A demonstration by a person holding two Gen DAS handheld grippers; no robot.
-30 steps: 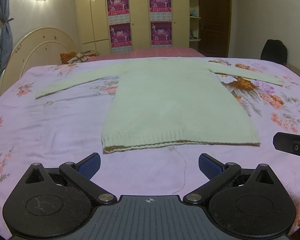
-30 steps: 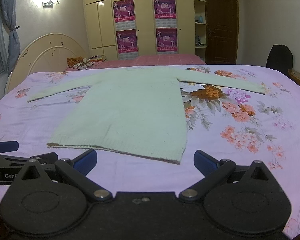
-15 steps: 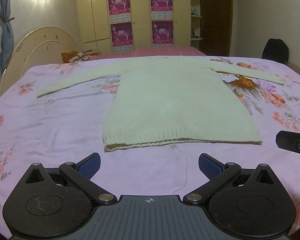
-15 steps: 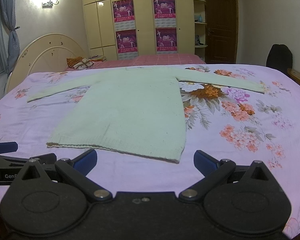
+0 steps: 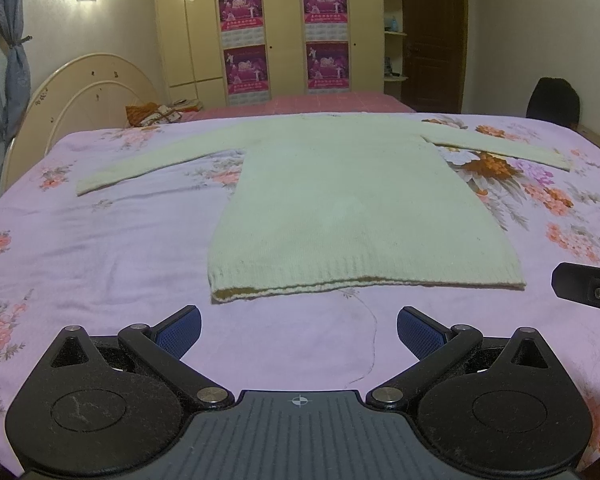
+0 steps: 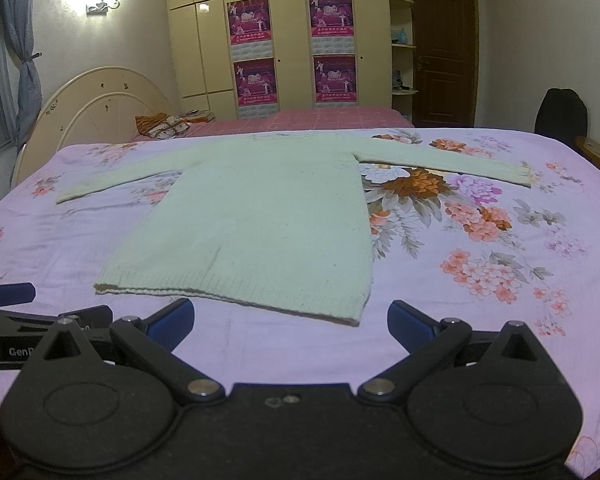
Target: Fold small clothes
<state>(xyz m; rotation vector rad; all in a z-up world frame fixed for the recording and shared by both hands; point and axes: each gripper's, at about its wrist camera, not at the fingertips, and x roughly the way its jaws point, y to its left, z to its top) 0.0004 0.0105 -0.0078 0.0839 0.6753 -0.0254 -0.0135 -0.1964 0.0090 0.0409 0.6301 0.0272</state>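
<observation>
A pale green knit sweater [image 5: 352, 208] lies flat on the bed, both sleeves spread out, its ribbed hem nearest me; it also shows in the right wrist view [image 6: 260, 224]. My left gripper [image 5: 299, 332] is open and empty, a short way before the hem's left half. My right gripper [image 6: 291, 326] is open and empty, just before the hem's right corner. Part of the right gripper shows at the right edge of the left wrist view [image 5: 588, 288]; the left gripper shows at the left edge of the right wrist view [image 6: 8, 294].
The bed has a pink floral sheet [image 5: 80, 248] and a cream headboard [image 5: 80, 96] at the left. A loose thread [image 5: 374, 340] lies on the sheet. A second bed [image 6: 300, 118], wardrobes, a door and a black chair [image 6: 560, 112] stand behind.
Both grippers have crept slightly forward toward the hem; the sweater has not moved and both jaws stay open.
</observation>
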